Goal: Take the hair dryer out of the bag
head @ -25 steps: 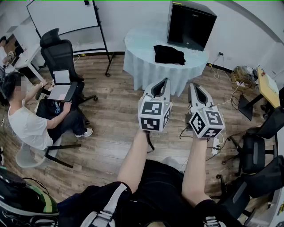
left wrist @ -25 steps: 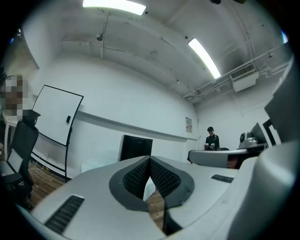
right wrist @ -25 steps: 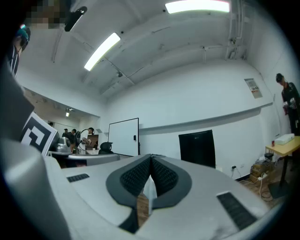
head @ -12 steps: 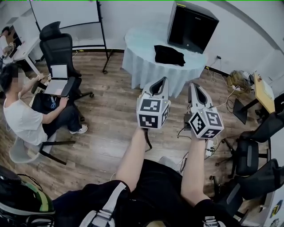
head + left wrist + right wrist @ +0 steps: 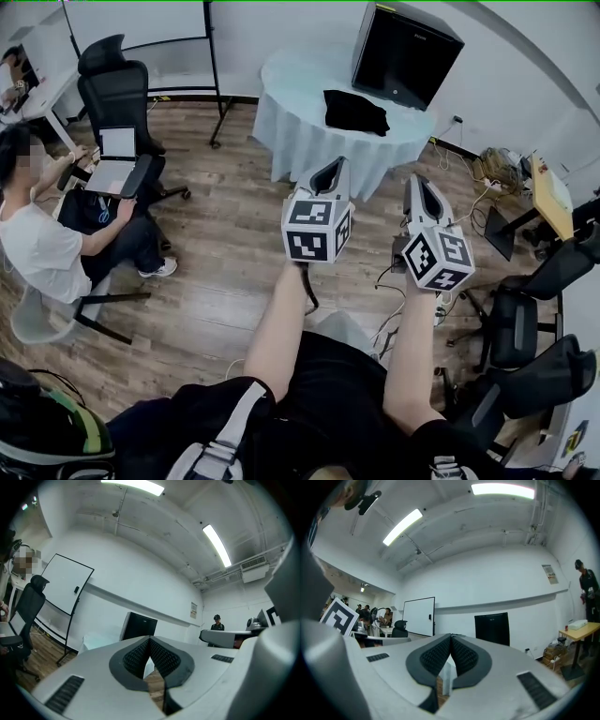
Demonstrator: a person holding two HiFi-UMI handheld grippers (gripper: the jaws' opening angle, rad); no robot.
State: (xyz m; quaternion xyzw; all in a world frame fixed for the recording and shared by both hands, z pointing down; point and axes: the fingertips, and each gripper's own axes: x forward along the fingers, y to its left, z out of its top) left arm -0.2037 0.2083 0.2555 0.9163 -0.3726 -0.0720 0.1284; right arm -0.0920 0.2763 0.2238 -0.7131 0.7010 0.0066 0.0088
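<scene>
**Both claws shut and empty, held level, well short of the bag on the round tabletop.**
Nearest, the left claw [image 5: 337, 166] and right claw [image 5: 416, 180] point side by side over the wooden floor [image 5: 216, 234], each with its jaws pressed together and nothing between them. Beyond them, the cloth-draped tabletop [image 5: 286, 80] carries a slumped black bag [image 5: 356, 112], with a tall black box [image 5: 405, 52] just behind it. No hair dryer shows; presumably it is inside the bag. The bag looks soft and floppy, so one claw would likely need to pinch its rim while the other reaches in. The dryer should be rigid, smooth plastic and fairly light. Its handle is probably the surest hold, and a cord may snag.
</scene>
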